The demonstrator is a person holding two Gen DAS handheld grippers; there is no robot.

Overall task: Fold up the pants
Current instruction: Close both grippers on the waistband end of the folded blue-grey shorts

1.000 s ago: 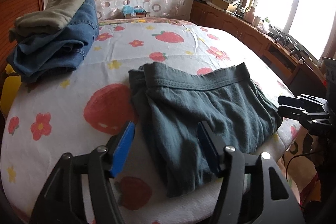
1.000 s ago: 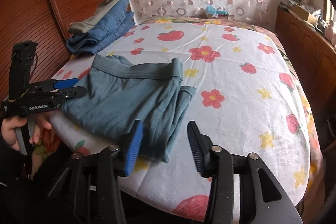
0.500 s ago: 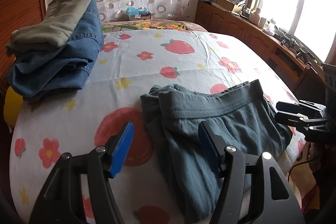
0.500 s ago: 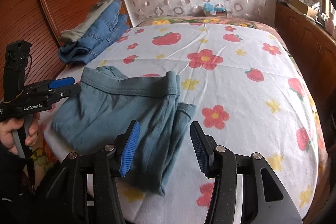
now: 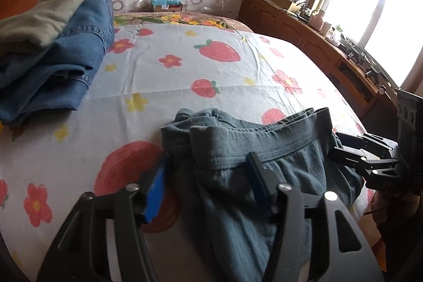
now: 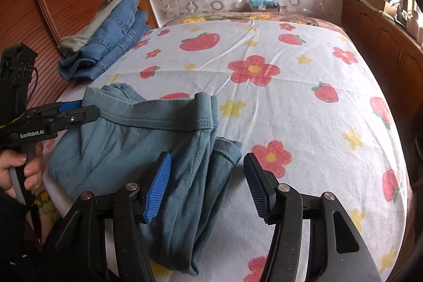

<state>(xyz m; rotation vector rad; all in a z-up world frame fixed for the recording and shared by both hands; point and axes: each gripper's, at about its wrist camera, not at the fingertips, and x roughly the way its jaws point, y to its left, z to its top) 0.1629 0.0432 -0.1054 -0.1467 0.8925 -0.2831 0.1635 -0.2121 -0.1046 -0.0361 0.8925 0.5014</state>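
L gripper (image 5: 206, 176) jaws just narrowing astride pants (image 5: 264, 163) waistband corner, not yet clamped; R gripper (image 6: 207, 186) unclenched, just widening over other corner. Both closer now: grab imminent, prob.

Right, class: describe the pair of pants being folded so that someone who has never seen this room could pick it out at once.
Start at the bed with the white strawberry-and-flower sheet. At its near edge, between the two grippers, lies the soft grey-blue knit pants, elastic waistband towards the headboard. Unlike the blue denim jeans stacked by the wooden wall under a folded grey-green garment, it lies flat and alone.
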